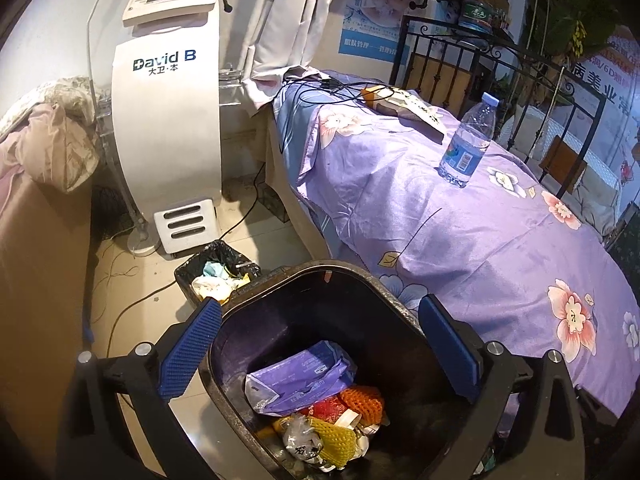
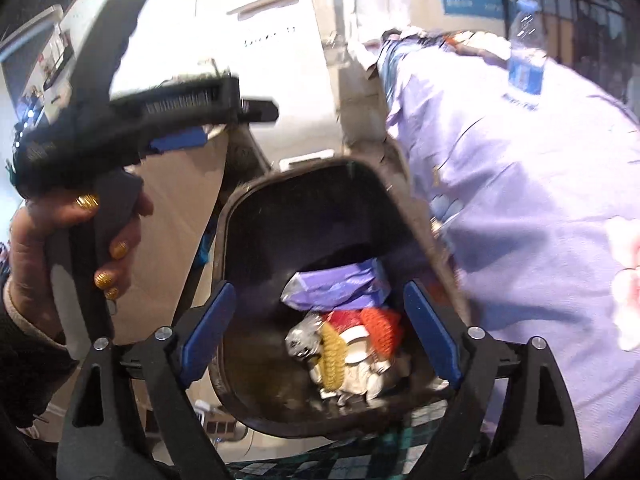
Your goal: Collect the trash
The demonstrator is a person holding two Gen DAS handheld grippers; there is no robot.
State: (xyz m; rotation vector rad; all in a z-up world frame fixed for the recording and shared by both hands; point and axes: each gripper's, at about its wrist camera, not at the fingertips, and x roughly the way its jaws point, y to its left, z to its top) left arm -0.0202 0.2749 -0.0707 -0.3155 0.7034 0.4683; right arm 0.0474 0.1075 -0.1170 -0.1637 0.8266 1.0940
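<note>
A dark trash bin (image 1: 316,276) stands beside the bed and holds a purple wrapper (image 1: 304,380), orange and yellow foam netting (image 1: 362,400) and crumpled plastic. My left gripper (image 1: 318,344) is open and empty above the bin's mouth. My right gripper (image 2: 318,332) is open and empty over the same bin (image 2: 304,184), with the purple wrapper (image 2: 340,284) and netting (image 2: 380,328) below it. The left gripper's body (image 2: 120,120) shows at upper left in the right wrist view. A clear water bottle (image 1: 468,142) with a blue label stands upright on the bed; it also shows in the right wrist view (image 2: 526,52).
The bed (image 1: 480,240) has a purple floral cover, with a tissue box (image 1: 404,108) and cables at its far end. A white machine (image 1: 168,120) stands on the floor. A small black-lined bin (image 1: 216,272) with paper waste stands near it. A black metal railing (image 1: 520,72) runs behind the bed.
</note>
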